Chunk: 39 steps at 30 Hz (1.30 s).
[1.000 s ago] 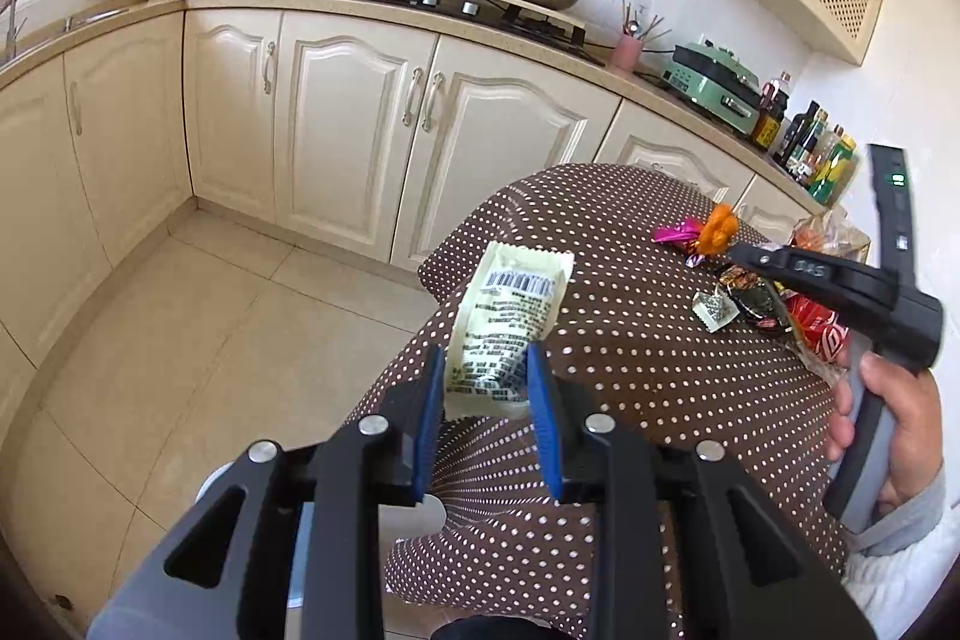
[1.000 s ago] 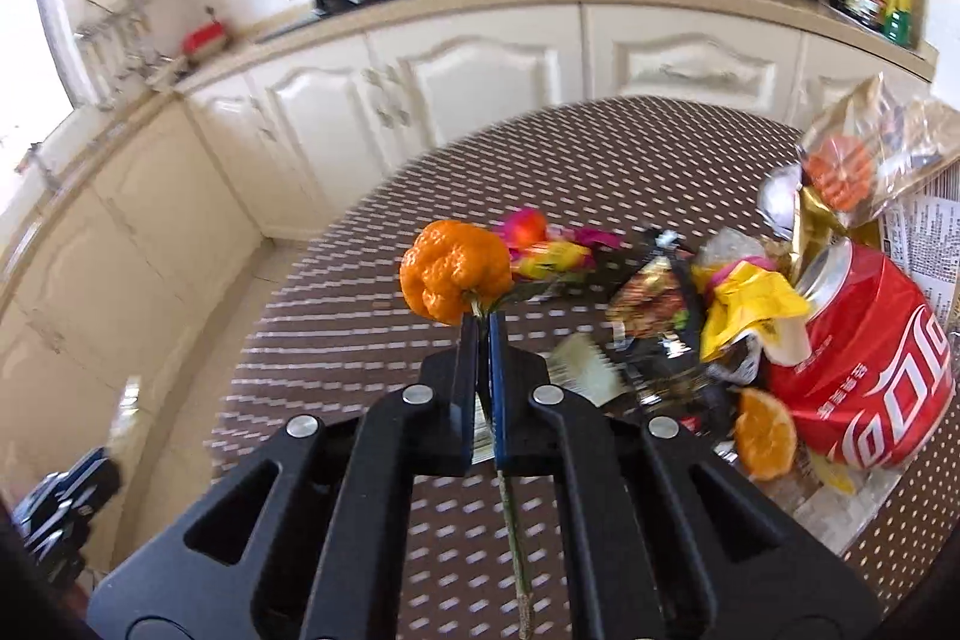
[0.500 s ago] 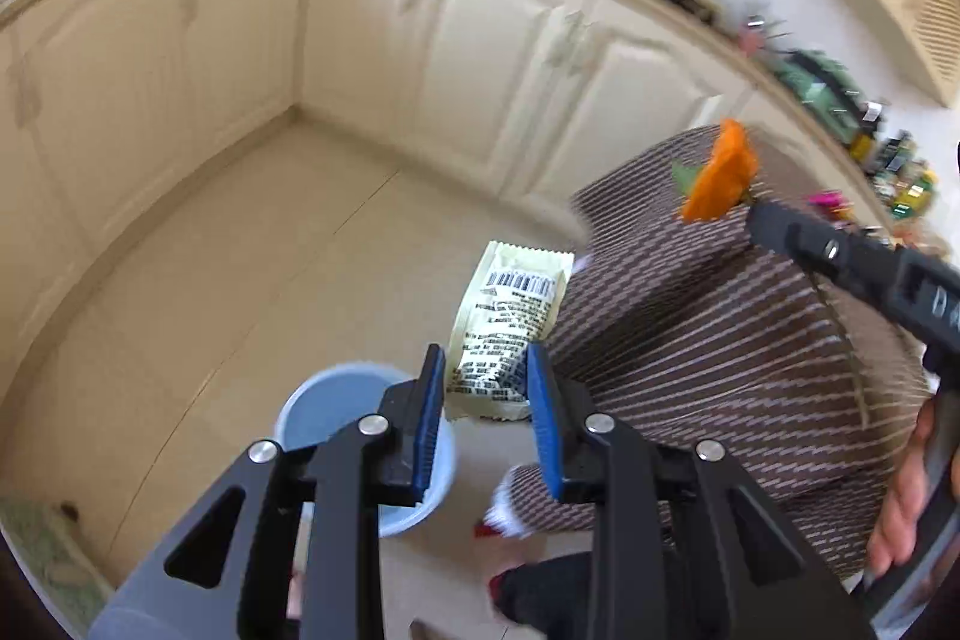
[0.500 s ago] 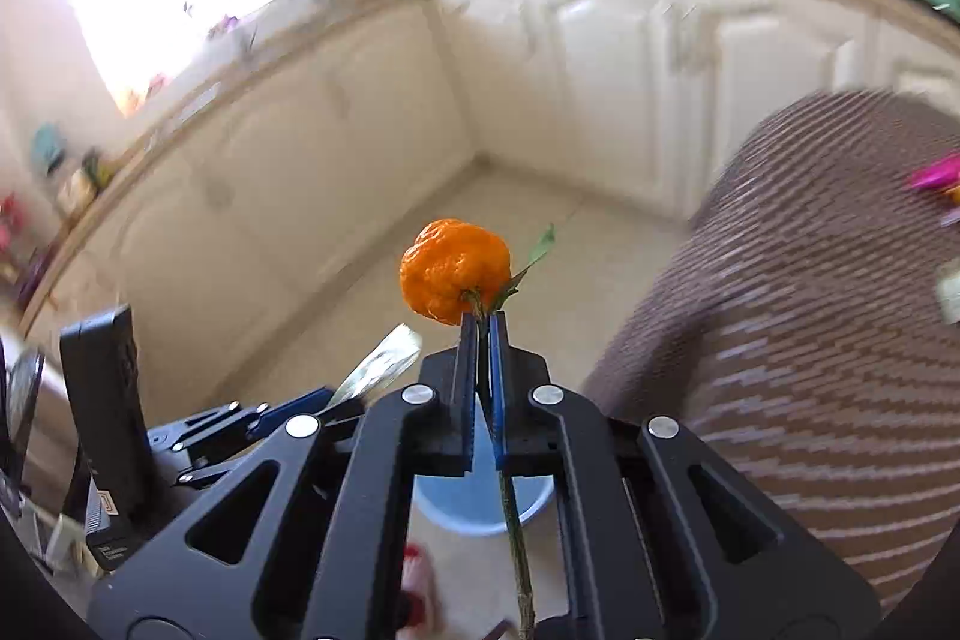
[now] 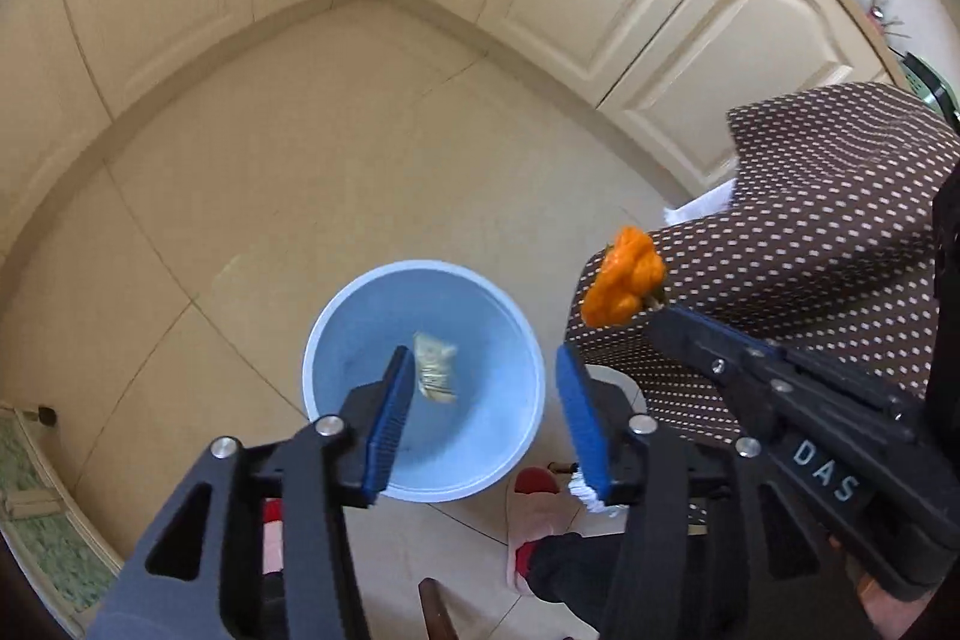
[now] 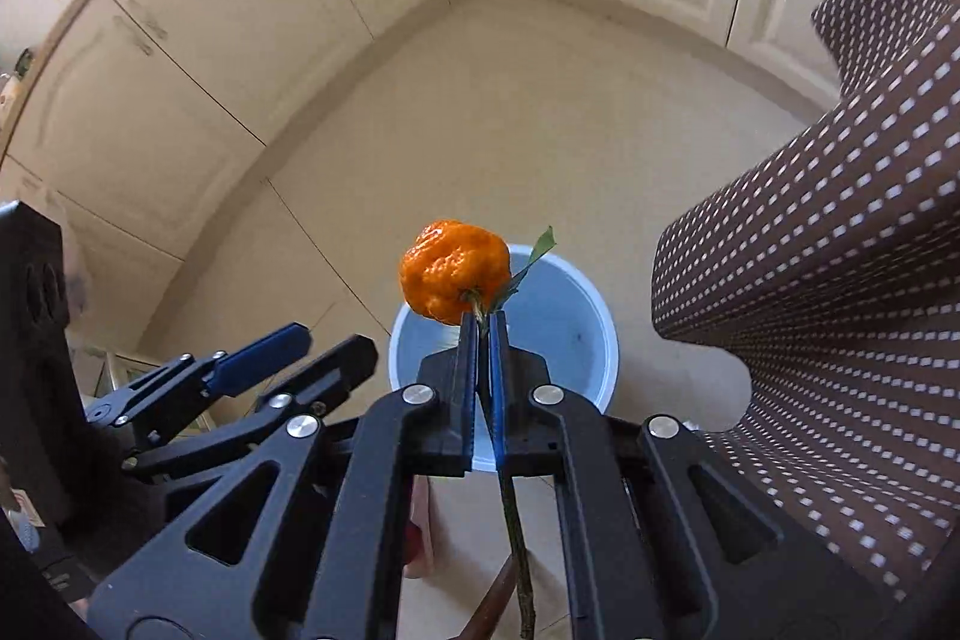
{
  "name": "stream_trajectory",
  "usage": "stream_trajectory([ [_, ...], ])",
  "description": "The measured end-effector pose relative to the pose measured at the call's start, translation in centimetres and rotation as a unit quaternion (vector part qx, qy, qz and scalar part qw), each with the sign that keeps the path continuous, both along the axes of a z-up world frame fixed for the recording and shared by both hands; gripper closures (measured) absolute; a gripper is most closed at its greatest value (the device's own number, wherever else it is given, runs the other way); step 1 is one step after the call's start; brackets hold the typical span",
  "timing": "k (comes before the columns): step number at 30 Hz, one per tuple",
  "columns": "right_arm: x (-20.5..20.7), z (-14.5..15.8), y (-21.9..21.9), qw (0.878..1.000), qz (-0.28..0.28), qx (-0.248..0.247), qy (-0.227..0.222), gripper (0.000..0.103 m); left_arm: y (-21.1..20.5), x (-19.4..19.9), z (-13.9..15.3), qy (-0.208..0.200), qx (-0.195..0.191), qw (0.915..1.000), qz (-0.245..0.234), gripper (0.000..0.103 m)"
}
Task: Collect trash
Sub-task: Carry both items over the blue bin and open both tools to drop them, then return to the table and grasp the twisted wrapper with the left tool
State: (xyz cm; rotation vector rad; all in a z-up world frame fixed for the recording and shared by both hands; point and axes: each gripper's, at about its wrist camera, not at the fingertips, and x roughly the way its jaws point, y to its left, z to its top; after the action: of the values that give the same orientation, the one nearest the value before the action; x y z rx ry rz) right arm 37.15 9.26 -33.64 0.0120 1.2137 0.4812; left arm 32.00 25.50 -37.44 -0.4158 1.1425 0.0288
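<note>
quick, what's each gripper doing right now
left gripper: open, holding nothing, above the blue bucket.
right gripper: shut on the orange fruit stem.

pale blue bucket [image 5: 336,328], orange fruit [image 6: 453,271], brown white-dotted tablecloth [image 5: 828,220]

A pale printed wrapper [image 5: 436,367] lay, blurred, inside the round light-blue bucket [image 5: 336,340] on the floor, while a wrinkled orange fruit [image 6: 454,270] on a leafy stem hung above its rim.
</note>
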Motion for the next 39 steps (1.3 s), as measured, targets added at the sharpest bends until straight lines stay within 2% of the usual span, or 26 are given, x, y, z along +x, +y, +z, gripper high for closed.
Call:
stream_trajectory([
  [7,1.7,-3.9,1.4,0.999,-0.003,0.000,0.037,0.098,1.3,-0.2,-1.8,0.023,0.014,0.9994,0.023,0.049],
  [9,2.2,-4.3,2.1,0.999,-0.004,-0.001,0.038,0.098,1.2,0.0,-1.8,0.024,0.025,0.9990,0.027,0.049],
  [18,2.4,-5.3,2.0,0.999,-0.011,0.011,0.028,0.095,1.3,0.1,-1.5,0.020,0.031,0.9986,0.038,0.047],
  [20,2.5,-4.6,2.1,1.000,-0.013,0.015,0.022,0.094,1.3,0.1,-1.2,0.018,0.029,0.9986,0.039,0.047],
  [24,2.4,-3.4,1.4,1.000,-0.018,0.016,0.008,0.077,1.2,-0.4,0.5,0.004,0.034,0.9985,0.044,0.046],
  [25,2.3,-3.0,1.1,1.000,-0.019,0.017,0.003,0.077,1.2,-0.5,1.0,-0.001,0.033,0.9985,0.043,0.045],
  [29,0.9,1.3,-0.6,0.999,-0.022,0.022,-0.043,0.077,0.6,-1.6,4.2,-0.029,0.040,0.9980,0.040,0.045],
  [32,-0.7,5.1,-2.5,0.995,-0.028,0.020,-0.094,0.077,-1.0,-2.8,7.9,-0.065,0.044,0.9965,0.028,0.045],
  [35,-3.1,10.1,-5.5,0.986,-0.043,0.017,-0.161,0.074,-3.3,-4.4,12.4,-0.112,0.036,0.9929,0.013,0.041],
  [36,-4.3,12.0,-6.9,0.981,-0.051,0.017,-0.187,0.071,-4.3,-4.9,13.9,-0.130,0.034,0.9910,0.004,0.040],
  [37,-5.3,13.7,-8.2,0.976,-0.059,0.015,-0.210,0.061,-5.1,-5.2,15.1,-0.141,0.034,0.9894,-0.003,0.040],
  [38,-6.5,15.4,-9.6,0.969,-0.069,0.008,-0.236,0.056,-6.2,-5.6,16.4,-0.154,0.037,0.9873,-0.012,0.040],
  [39,-7.6,16.7,-10.7,0.962,-0.077,0.002,-0.260,0.054,-7.9,-6.1,18.3,-0.173,0.043,0.9836,-0.026,0.039],
])
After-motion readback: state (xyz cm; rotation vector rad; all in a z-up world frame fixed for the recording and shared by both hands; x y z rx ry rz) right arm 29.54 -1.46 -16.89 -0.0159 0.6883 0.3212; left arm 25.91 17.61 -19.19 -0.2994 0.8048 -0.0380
